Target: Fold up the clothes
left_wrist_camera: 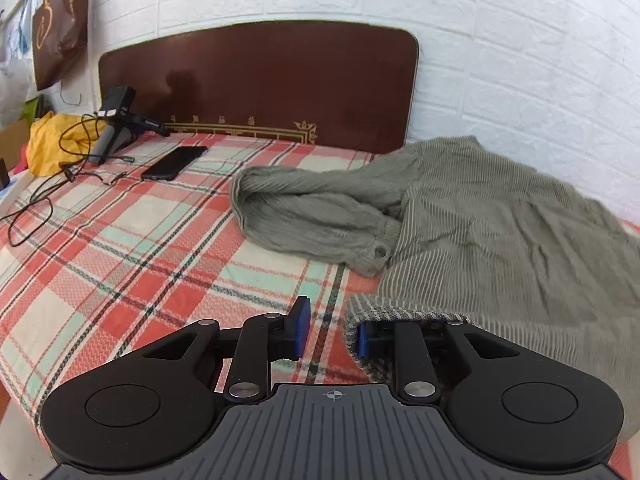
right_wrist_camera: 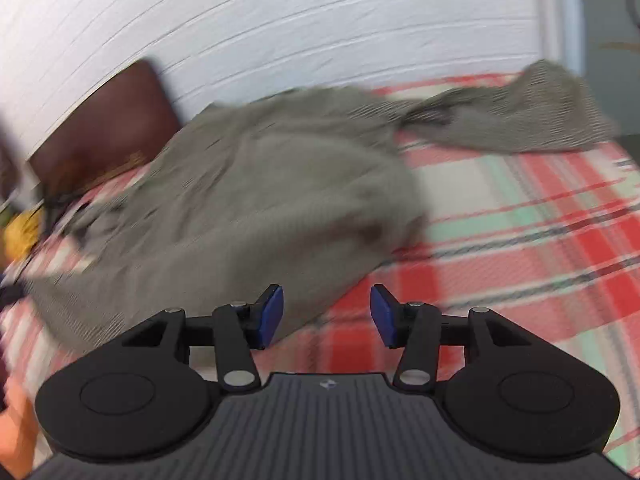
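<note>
White brick-patterned wall is seen behind a bed, against which a dark brown headboard with gold ornament stands. Most of both views is filled by the bedsheet, checked in red, cream and mint. On it, toward the wall side, a grey-green ribbed garment is spread out, with one sleeve bunched and turned toward the middle of the bed, its buttoned cuff lying at the edge of the body panel. In the right wrist view the same garment is blurred, and its far sleeve is stretched out over the sheet near the wall.

A brown paper bag is hung at the upper left, and a yellow cloth is heaped at the bed's far corner. Beside it a black device on a stand is set, with black cables trailing across the sheet, and a dark phone lies flat just beside it.

The left gripper is held low at the garment's near hem; its fingers are spread apart, and the hem is draped over the right-hand one, while the other is bare above the sheet. The right gripper is held with its blue pads wide apart and nothing between them, at the near edge of the garment.
</note>
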{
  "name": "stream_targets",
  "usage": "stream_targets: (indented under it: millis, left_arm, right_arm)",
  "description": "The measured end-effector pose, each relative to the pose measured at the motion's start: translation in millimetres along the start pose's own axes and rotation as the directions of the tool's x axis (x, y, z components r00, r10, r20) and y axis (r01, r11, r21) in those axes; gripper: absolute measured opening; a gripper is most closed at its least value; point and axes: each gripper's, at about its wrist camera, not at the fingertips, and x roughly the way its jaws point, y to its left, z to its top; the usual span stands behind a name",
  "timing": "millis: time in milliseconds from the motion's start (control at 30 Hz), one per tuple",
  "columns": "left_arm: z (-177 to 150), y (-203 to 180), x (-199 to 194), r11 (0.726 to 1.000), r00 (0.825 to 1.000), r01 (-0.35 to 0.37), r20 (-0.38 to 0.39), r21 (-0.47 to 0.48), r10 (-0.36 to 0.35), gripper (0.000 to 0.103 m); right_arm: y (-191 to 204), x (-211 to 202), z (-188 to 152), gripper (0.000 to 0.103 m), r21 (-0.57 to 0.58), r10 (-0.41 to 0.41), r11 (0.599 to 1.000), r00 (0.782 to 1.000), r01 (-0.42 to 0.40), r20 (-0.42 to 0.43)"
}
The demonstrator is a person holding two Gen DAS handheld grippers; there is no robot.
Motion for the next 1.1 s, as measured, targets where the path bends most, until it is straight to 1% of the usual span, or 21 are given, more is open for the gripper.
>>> stream_targets:
  millis: [100, 167, 300, 367, 400, 433, 467, 500, 533, 567, 633, 733, 767, 800, 867, 933, 967, 1033, 1100]
  left_arm:
    - [12.2, -0.6, -6.6, 1.000, 0.999, 0.014, 0.036, -0.017, -0.013, 0.042]
    - [18.9, -2.6, -11.0, 1.000, 0.998, 0.015, 0.059, -0.007, -0.015, 0.042]
    - [24.6, -6.7, -15.7, 1.000, 0.996, 0.012, 0.083, 0.020, -0.014, 0.043]
    - [24.0, -8.1, -15.3, 1.000, 0.997, 0.010, 0.083, 0.026, -0.012, 0.043]
    - [23.2, -8.1, -14.3, 1.000, 0.997, 0.011, 0.080, 0.024, -0.013, 0.043]
    - [22.3, -8.1, -13.1, 1.000, 0.997, 0.012, 0.077, 0.020, -0.013, 0.043]
    - [21.4, -8.0, -12.1, 1.000, 0.997, 0.012, 0.074, 0.018, -0.013, 0.043]
    - [20.5, -7.8, -11.1, 1.000, 0.998, 0.011, 0.069, 0.017, -0.012, 0.043]
    - [19.7, -7.7, -10.4, 1.000, 0.998, 0.012, 0.064, 0.018, -0.013, 0.043]
    - [19.1, -7.8, -10.3, 1.000, 0.998, 0.007, 0.064, 0.026, -0.009, 0.042]
    - [18.3, -8.2, -10.6, 0.999, 0.998, -0.008, 0.069, 0.048, 0.005, 0.042]
    - [20.8, -7.0, -7.3, 0.999, 0.998, -0.006, 0.068, 0.049, 0.003, 0.042]
    - [22.6, -6.6, -5.4, 0.999, 0.998, -0.002, 0.068, 0.041, -0.001, 0.036]
    - [24.8, -6.1, -3.1, 1.000, 0.998, 0.004, 0.068, 0.029, -0.006, 0.034]
    - [31.5, -7.5, 1.8, 1.000, 0.997, 0.009, 0.080, 0.014, -0.010, 0.021]
    - [40.0, -10.9, 7.6, 1.000, 0.995, 0.013, 0.096, 0.013, -0.014, 0.016]
    - [45.5, -14.4, 11.2, 1.000, 0.994, 0.013, 0.105, 0.023, -0.015, 0.011]
    - [56.3, -22.2, 18.9, 0.999, 0.992, 0.011, 0.124, 0.047, -0.017, 0.006]
    - [66.4, -30.3, 30.8, 0.998, 0.990, 0.005, 0.139, 0.068, -0.014, 0.004]
  right_arm:
    - [15.4, -1.6, -13.9, 0.065, -0.013, 0.042, 0.999, 0.999, -0.042, -0.016]
    - [25.7, -2.7, -23.1, 0.066, -0.021, 0.069, 0.997, 0.997, -0.070, -0.028]
    - [27.5, -7.7, -16.9, 0.076, 0.010, 0.120, 0.993, 0.993, -0.120, -0.014]
    - [28.0, -10.3, -13.3, 0.077, 0.026, 0.145, 0.989, 0.989, -0.145, -0.006]
    - [28.2, -11.5, -11.5, 0.075, 0.034, 0.157, 0.987, 0.988, -0.157, -0.001]
    - [28.5, -12.8, -9.8, 0.069, 0.042, 0.170, 0.985, 0.986, -0.170, 0.003]
    - [28.7, -14.1, -8.0, 0.046, 0.049, 0.182, 0.982, 0.983, -0.182, 0.007]
    - [29.0, -15.4, -6.2, 0.019, 0.057, 0.194, 0.979, 0.981, -0.194, 0.012]
    - [29.2, -16.7, -4.4, 0.008, 0.065, 0.206, 0.976, 0.978, -0.207, 0.017]
    - [29.5, -18.0, -2.6, 0.003, 0.073, 0.218, 0.973, 0.976, -0.219, 0.021]
    - [29.9, -20.5, 1.0, 0.002, 0.088, 0.242, 0.966, 0.970, -0.244, 0.031]
    - [30.7, -24.4, 6.4, 0.002, 0.110, 0.277, 0.953, 0.960, -0.281, 0.047]
    - [35.2, -33.6, 15.2, 0.002, 0.071, 0.279, 0.956, 0.957, -0.285, 0.080]
    - [40.4, -43.1, 26.1, 0.002, 0.023, 0.271, 0.961, 0.955, -0.276, 0.122]
    - [52.0, -56.3, 51.4, 0.001, -0.081, 0.247, 0.968, 0.948, -0.236, 0.201]
    - [62.4, -49.3, 79.6, 0.001, -0.125, 0.225, 0.972, 0.942, -0.199, 0.249]
    - [67.5, -45.2, 93.8, 0.001, -0.145, 0.215, 0.973, 0.938, -0.181, 0.272]
    - [77.8, -37.0, 122.1, 0.001, -0.182, 0.195, 0.973, 0.927, -0.142, 0.319]
    - [88.0, -28.9, 150.4, 0.001, -0.217, 0.177, 0.971, 0.914, -0.101, 0.366]
